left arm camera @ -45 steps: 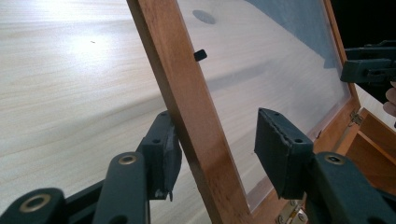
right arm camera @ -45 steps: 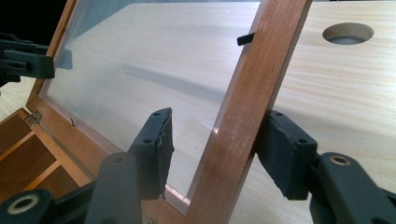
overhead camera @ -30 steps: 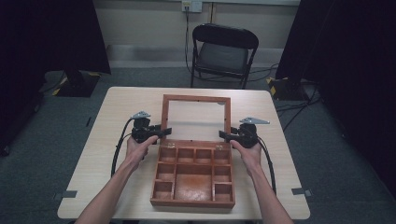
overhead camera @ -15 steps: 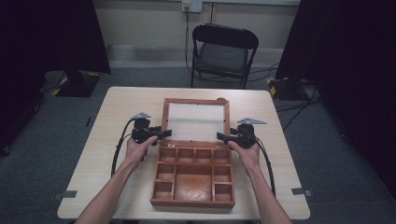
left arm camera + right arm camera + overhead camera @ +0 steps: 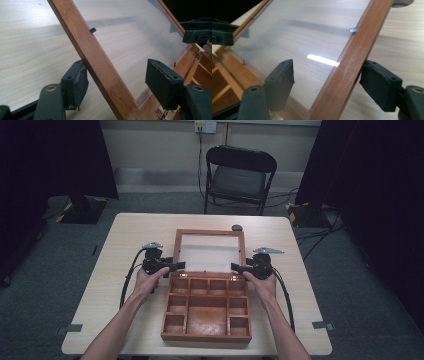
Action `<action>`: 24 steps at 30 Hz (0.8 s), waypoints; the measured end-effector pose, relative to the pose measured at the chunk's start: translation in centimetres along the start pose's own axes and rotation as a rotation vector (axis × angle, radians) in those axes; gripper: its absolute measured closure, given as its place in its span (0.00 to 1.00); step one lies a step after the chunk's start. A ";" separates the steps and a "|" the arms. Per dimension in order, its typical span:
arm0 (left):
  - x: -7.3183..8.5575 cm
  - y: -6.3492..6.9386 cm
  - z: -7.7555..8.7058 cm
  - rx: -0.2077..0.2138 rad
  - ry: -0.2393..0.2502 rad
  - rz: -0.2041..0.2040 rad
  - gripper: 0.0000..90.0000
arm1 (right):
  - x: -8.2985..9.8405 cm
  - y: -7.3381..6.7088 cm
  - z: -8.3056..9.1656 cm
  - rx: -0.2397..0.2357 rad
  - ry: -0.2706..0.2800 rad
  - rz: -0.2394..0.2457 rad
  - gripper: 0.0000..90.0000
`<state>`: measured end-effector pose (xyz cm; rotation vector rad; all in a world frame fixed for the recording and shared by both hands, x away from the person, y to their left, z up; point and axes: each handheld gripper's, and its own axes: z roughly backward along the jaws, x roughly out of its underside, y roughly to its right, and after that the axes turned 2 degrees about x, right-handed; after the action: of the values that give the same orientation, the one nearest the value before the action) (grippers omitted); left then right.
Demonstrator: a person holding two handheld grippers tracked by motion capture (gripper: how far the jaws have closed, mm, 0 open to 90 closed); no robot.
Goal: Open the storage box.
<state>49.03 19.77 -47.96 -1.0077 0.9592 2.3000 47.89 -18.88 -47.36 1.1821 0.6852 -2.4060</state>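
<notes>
Wooden and reddish-brown, the compartment box [image 5: 207,307] sits at the centre of the high view on the pale tabletop [image 5: 110,270], its glass-paned lid [image 5: 210,251] swung up and tilted back toward the upper part of the frame. We see the left gripper [image 5: 174,266] at the lid's left rail and the right gripper [image 5: 237,268] at its right rail, each in a hand [image 5: 147,281] coming up from the bottom of the frame. A small dark object [image 5: 237,227] lies on the tabletop just behind the lid, and a black folding chair [image 5: 239,175] stands beyond the tabletop at the top of the frame.

From the left gripper view, we find the jaws spread, with the lid's wooden rail [image 5: 96,62] running diagonally between them; the left pad [image 5: 77,82] lies just beside the rail, the other stands well apart over the pane. The other gripper shows at the upper right.

From the right gripper view, the jaws are likewise spread around the opposite rail [image 5: 352,60]. The right pad [image 5: 379,83] sits just beside the wood; whether it touches we cannot tell. Compartments of the box appear at the lower left.
</notes>
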 end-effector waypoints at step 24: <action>0.7 -0.3 -0.1 -0.024 0.009 0.047 0.32 | 0.0 0.2 0.2 -0.001 -0.001 -0.034 0.26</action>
<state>48.86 19.95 -48.67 -1.0167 0.9717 2.3524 47.93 -19.18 -47.30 1.1775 0.7111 -2.4339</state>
